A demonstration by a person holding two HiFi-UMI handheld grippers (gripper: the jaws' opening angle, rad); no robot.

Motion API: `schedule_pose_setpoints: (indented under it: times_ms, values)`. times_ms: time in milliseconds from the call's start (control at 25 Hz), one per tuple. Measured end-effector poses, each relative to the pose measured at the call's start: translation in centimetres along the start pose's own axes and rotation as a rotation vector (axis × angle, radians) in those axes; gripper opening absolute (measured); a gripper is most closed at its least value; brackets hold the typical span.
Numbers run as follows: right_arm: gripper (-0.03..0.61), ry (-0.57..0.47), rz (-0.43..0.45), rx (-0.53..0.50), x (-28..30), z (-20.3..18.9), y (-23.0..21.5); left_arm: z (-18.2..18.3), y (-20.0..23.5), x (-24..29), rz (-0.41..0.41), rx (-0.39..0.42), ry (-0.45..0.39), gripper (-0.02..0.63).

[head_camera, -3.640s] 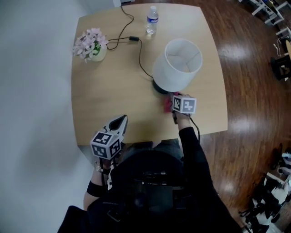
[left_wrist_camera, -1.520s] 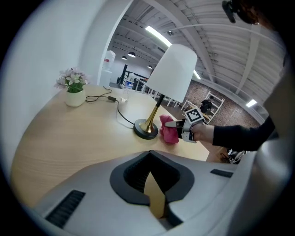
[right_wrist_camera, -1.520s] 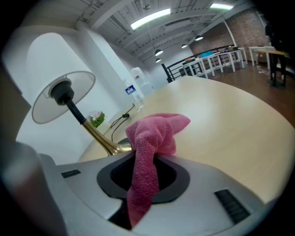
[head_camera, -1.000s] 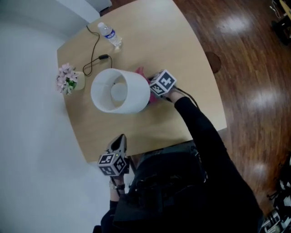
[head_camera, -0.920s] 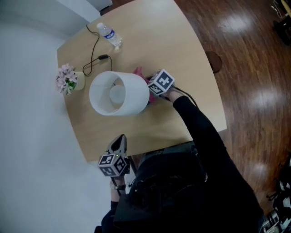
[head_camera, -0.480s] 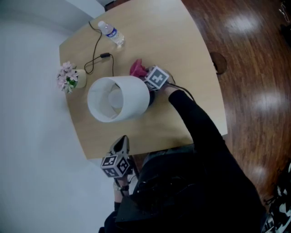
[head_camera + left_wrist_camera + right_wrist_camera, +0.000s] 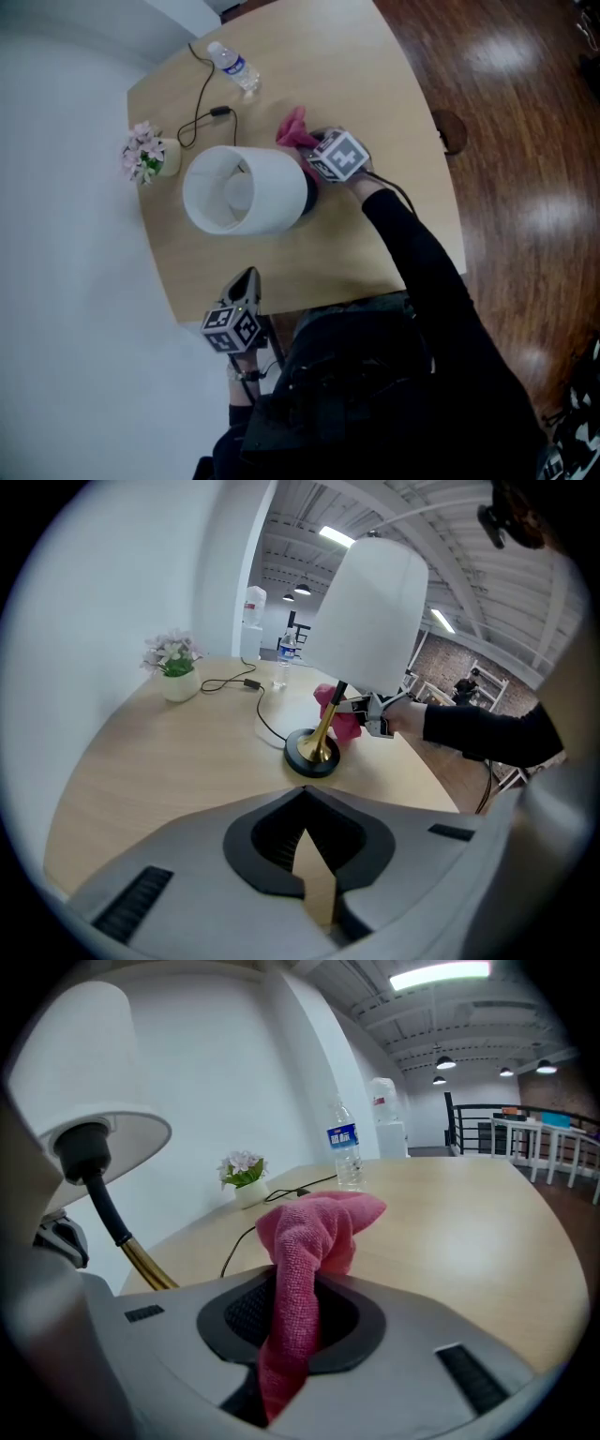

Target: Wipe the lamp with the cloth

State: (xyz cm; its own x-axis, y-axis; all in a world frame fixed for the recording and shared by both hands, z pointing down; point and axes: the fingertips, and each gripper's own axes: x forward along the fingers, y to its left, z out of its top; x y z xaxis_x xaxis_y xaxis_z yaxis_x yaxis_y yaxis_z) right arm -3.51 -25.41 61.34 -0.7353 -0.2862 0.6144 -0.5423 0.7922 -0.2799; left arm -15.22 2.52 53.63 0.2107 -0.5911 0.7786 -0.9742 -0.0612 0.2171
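Head view with both gripper views. The lamp stands near the middle of the desk, its white shade seen from above, its dark round base and brass stem clear in the left gripper view. The right tool pinches the pink cloth between its jaws. One end of the cloth rises out of them and flops forward, and the other hangs below. The cloth is held just beside the stem, under the shade's rim; whether it touches the stem cannot be told. The left tool sits at the desk's near edge, well apart from the lamp, jaws pressed together on nothing. A black cord, a water bottle and a small flower pot occupy the far side of the desk.
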Motion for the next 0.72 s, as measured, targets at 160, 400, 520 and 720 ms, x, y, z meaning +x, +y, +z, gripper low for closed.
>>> schedule_pose_setpoints:
  times_ms: [160, 400, 520, 720]
  values:
    - [0.074, -0.019, -0.030, 0.023, -2.7, -0.6, 0.2, 0.1, -0.6, -0.2, -0.011, 0.011, -0.006, 0.005]
    - [0.074, -0.032, -0.090, 0.071, -7.5, -2.9, 0.6, -0.2, -1.3, 0.2, -0.040, 0.033, -0.003, 0.005]
    - [0.074, -0.015, -0.107, 0.101, -9.7, -4.7, 1.5, -0.2, -1.7, 0.4, -0.047, 0.044, 0.005, 0.005]
    - [0.074, 0.015, -0.106, 0.172, -12.2, -8.6, 3.7, -0.1, -2.0, 0.6, -0.048, 0.054, 0.010, 0.005]
